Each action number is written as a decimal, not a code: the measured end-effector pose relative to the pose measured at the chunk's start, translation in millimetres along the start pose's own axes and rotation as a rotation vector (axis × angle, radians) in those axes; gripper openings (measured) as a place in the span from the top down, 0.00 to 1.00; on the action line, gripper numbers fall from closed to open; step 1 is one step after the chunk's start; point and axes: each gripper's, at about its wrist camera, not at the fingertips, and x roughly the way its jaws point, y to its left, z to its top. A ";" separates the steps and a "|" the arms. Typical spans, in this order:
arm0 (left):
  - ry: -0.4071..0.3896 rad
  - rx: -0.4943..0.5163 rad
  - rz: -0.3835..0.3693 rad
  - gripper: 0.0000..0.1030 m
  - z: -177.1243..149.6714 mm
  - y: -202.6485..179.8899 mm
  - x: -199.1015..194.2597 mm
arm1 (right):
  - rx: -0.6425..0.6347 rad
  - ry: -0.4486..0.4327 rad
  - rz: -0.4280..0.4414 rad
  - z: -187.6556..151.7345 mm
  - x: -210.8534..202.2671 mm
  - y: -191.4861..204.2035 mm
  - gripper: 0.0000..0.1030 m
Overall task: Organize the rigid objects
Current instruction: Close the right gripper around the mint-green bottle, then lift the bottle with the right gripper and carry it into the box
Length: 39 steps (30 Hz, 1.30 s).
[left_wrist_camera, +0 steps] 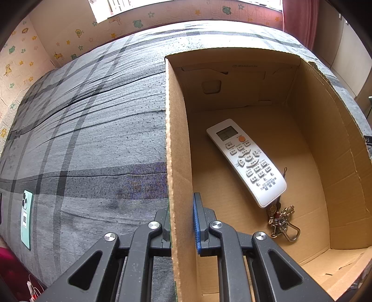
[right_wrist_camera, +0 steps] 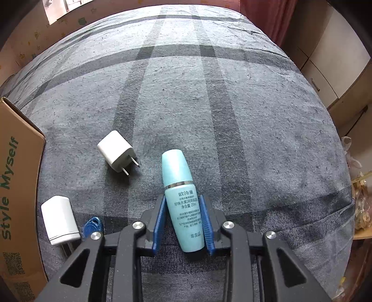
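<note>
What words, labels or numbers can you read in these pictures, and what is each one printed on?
"Style Myself": green letters on the cardboard box outer wall.
"非卖品": near the base of the teal bottle; its smaller lines are too blurred to read.
Remote control: button labels and model line too small.
Phone sticker: unreadable.

Both views: daylight, even, sharp focus. Window (left_wrist_camera: 109,8) blown out, upper left of frame. Strong fisheye bowing and dark vignette at corners. Soft shadow under remote (left_wrist_camera: 246,160) inside box (left_wrist_camera: 179,139); bedsheet (right_wrist_camera: 209,97) glare-free
</note>
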 end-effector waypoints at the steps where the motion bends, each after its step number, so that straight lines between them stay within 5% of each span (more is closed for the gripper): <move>1: -0.001 -0.001 0.001 0.88 -0.2 -0.1 0.1 | -0.003 -0.002 0.002 0.1 -0.8 0.5 0.71; 25: -0.004 0.000 0.001 0.88 -0.3 -0.6 -1.5 | -0.002 -0.068 0.003 -20.5 -64.3 17.4 0.74; 39: -0.007 -0.001 0.000 0.88 -0.8 -0.6 -2.2 | -0.055 -0.125 0.033 -21.7 -116.9 59.4 0.74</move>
